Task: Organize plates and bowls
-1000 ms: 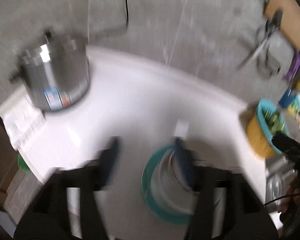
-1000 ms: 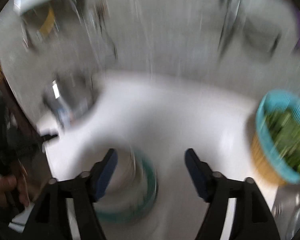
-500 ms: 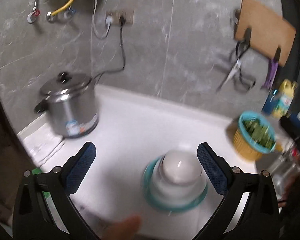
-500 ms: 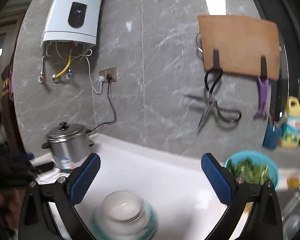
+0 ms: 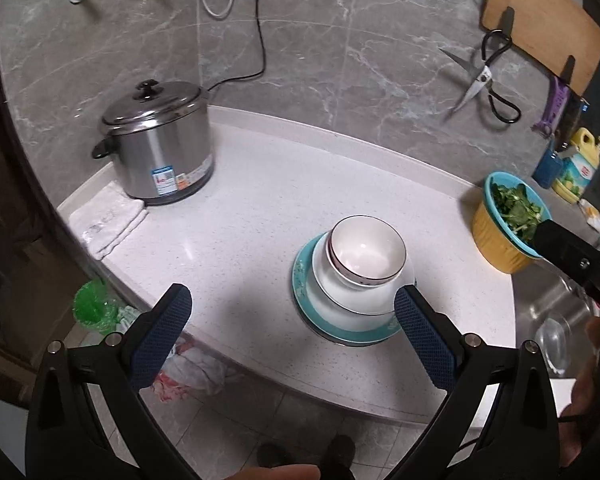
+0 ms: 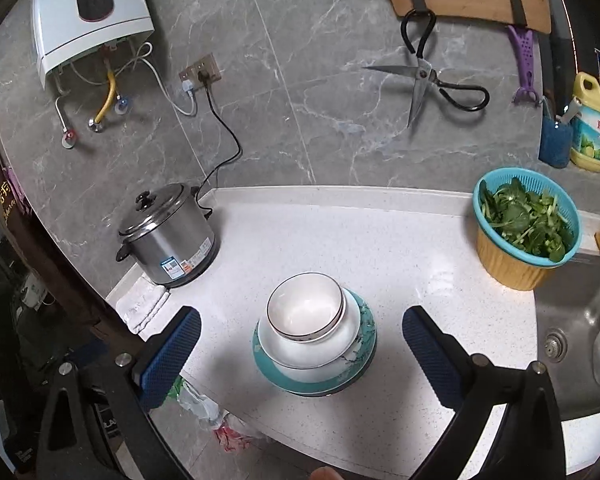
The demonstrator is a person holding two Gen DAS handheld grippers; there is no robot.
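Near the counter's (image 6: 380, 248) front edge we see the white bowls (image 6: 306, 312) stacked on the teal plate (image 6: 364, 320); our left gripper (image 5: 288, 324) and right gripper (image 6: 300, 344) hang above, jaws spread wide, empty; the steel pot (image 6: 168, 240) stands far left.

Grey marble wall (image 6: 300, 80), white speckled countertop (image 6: 360, 240), tiled floor (image 5: 228, 420)

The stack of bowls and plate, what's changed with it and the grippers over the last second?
Both grippers opened wide and pulled back and up from the stack: the left gripper and right gripper now hold nothing. The stack, rice cooker and vegetable basket stayed put on the counter.
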